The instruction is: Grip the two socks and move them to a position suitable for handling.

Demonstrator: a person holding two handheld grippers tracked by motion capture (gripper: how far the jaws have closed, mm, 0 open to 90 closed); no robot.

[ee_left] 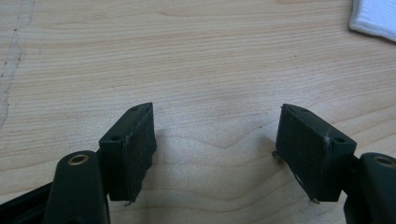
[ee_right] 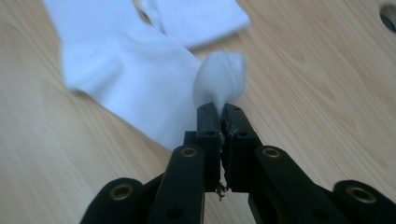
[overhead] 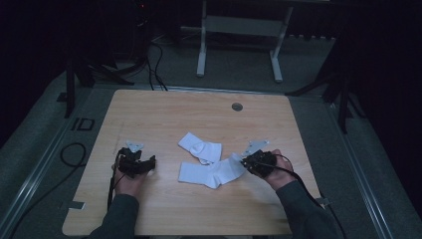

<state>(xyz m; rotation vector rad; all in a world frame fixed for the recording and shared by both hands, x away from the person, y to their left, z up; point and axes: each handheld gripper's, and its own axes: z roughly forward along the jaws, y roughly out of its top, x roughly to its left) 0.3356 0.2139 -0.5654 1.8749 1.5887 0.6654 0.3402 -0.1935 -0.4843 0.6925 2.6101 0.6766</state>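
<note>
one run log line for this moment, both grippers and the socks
left gripper: open, over bare table | right gripper: shut on near sock | far sock: flat, untouched

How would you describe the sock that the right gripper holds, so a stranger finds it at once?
On the wooden table lie two white socks. The nearer sock lies toward the person, its right end pinched in the right gripper. The farther sock lies free, with no jaws on it.
</note>
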